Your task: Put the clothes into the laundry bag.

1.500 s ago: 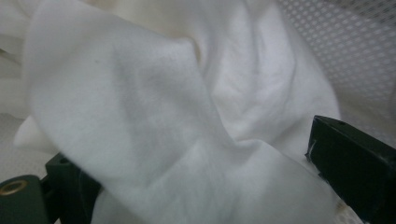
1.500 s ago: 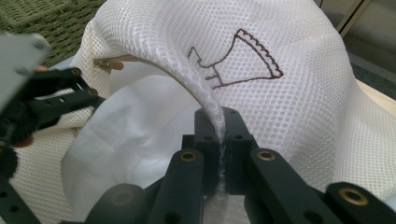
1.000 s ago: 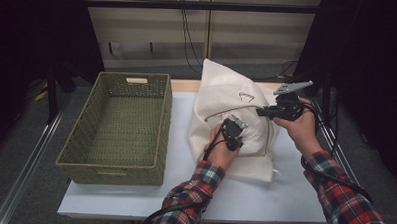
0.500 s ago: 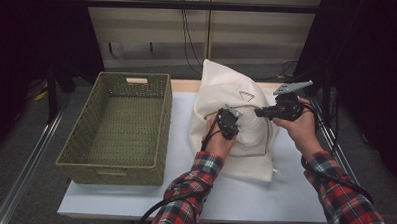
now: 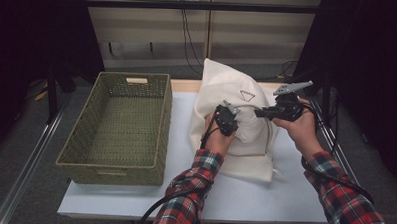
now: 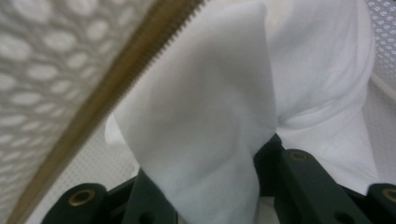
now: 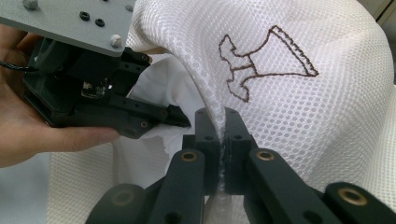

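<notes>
White mesh laundry bag (image 5: 247, 101) with a brown stitched emblem stands on the white table (image 5: 283, 195); right gripper (image 7: 223, 135) pinches its mesh, left gripper (image 6: 210, 186) grips white cloth (image 6: 205, 121) inside.

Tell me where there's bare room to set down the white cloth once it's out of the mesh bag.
The wicker basket shows bare weave inside. The white table is bare along its near edge, between the basket and the sleeves. It is crowded on the right: the mesh bag, the left gripper on the white cloth and the right gripper.
</notes>
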`<action>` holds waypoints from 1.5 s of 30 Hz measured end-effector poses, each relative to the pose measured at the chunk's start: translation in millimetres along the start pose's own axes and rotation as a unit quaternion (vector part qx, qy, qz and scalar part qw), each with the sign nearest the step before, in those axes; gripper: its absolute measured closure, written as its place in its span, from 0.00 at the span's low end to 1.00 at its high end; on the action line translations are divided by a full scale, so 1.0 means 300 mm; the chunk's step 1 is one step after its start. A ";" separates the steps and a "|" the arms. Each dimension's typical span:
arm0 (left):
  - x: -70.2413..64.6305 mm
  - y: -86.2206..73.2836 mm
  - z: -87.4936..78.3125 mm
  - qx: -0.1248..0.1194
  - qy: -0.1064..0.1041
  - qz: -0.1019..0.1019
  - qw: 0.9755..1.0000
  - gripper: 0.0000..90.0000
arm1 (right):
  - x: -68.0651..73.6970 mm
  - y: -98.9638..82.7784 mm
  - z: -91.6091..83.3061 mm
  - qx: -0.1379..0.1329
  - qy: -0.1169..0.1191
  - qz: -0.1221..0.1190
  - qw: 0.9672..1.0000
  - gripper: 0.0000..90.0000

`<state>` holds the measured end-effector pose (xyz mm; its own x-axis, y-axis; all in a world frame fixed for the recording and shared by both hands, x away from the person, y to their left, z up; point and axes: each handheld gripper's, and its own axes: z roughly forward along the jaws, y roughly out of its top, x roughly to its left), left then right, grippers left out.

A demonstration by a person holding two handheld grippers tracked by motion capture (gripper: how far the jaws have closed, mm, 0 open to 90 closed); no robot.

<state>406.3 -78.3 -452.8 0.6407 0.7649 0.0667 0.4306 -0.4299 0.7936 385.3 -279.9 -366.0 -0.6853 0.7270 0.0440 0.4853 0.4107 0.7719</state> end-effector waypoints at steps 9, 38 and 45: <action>0.008 -0.010 -0.023 0.005 -0.033 -0.011 0.999 0.48 | 0.008 -0.002 0.015 0.006 0.001 0.000 1.000 0.97; 0.048 -0.027 -0.228 0.008 -0.061 -0.003 0.998 0.18 | 0.029 0.008 0.043 0.016 0.001 -0.010 1.000 0.97; 0.091 -0.086 -0.234 0.032 -0.046 -0.005 0.998 0.16 | 0.025 0.014 0.050 0.018 0.003 -0.015 1.000 0.97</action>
<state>368.1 -12.8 -429.0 0.6907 0.7232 0.0010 0.4752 -0.4549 0.7532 390.3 -264.4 -372.1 -0.7032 0.7106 0.0248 0.4831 0.4520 0.7499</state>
